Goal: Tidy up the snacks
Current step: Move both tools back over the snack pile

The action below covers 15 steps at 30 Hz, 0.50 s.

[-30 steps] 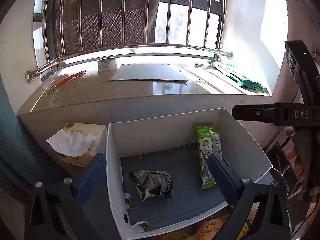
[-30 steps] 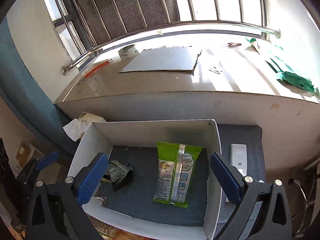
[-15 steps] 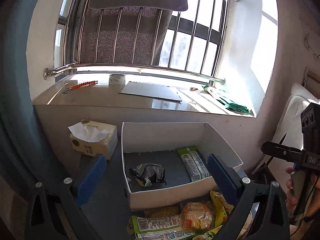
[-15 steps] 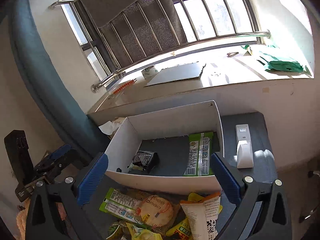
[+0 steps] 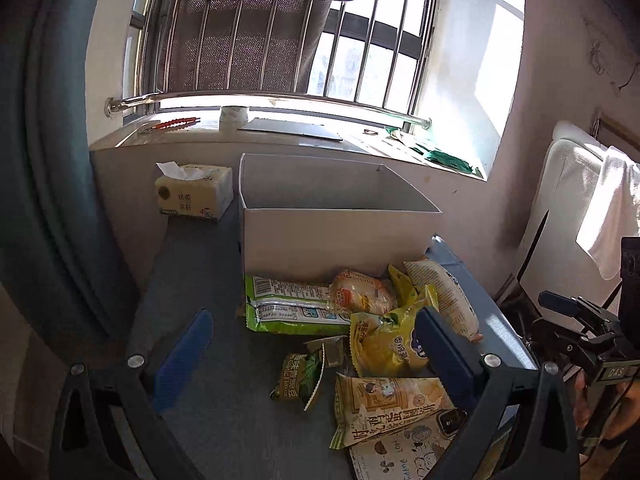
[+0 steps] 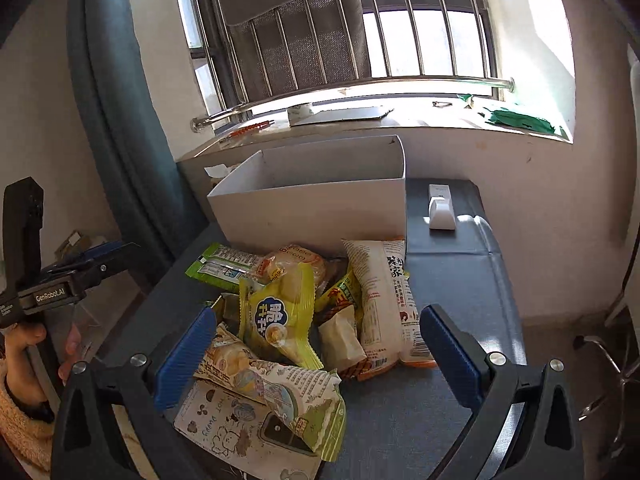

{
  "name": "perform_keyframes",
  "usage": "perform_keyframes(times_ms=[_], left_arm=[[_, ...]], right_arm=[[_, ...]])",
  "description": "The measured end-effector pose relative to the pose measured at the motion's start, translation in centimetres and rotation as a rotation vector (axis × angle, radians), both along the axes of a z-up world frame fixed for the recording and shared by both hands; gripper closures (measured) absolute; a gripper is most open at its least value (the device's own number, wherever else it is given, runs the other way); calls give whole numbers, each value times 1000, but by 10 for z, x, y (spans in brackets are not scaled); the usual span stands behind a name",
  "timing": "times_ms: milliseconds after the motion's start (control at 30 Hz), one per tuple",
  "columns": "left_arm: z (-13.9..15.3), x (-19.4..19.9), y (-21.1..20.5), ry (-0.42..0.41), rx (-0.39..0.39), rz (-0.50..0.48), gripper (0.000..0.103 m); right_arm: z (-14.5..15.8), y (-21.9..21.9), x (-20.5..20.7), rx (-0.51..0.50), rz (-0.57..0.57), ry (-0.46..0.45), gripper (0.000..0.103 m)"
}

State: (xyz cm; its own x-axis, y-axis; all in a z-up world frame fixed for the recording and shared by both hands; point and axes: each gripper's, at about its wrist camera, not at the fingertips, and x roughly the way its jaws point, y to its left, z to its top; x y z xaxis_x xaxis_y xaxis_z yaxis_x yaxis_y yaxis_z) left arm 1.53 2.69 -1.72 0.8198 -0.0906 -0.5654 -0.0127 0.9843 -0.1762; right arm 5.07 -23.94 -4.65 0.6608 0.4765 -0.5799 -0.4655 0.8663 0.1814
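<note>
A white cardboard box stands at the back of the grey table; its inside is hidden from here. In front of it lies a heap of snack packets: a long green packet, a yellow bag, a white-orange tall bag and a pale illustrated bag. My left gripper hovers open above the near side of the heap, holding nothing. My right gripper is open too, spread wide over the yellow bag and the packets around it.
A tissue pack sits left of the box. A white remote-like device lies right of the box. A stone windowsill with a card sheet and tape roll runs behind. A teal curtain hangs at left. A phone lies under the packets.
Both grippers have pulled back and down from over the box. The box's contents are no longer visible and the heap of snacks in front now fills the view. Both stay open.
</note>
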Motion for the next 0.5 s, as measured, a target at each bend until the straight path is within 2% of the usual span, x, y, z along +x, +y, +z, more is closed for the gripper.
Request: perform_keyframes(times_ms=[67, 200, 367, 500], left_arm=[[-6, -13, -6, 4, -22, -26, 0], [-14, -27, -18, 15, -18, -48, 0], [-16, -31, -25, 17, 1, -66, 0], [-19, -29, -21, 29, -16, -63, 0]], right_arm=[[-10, -5, -12, 1, -8, 7, 0], [-24, -7, -18, 9, 1, 69, 0], [-28, 4, -17, 9, 23, 77, 0], [-30, 19, -6, 26, 69, 98, 0]])
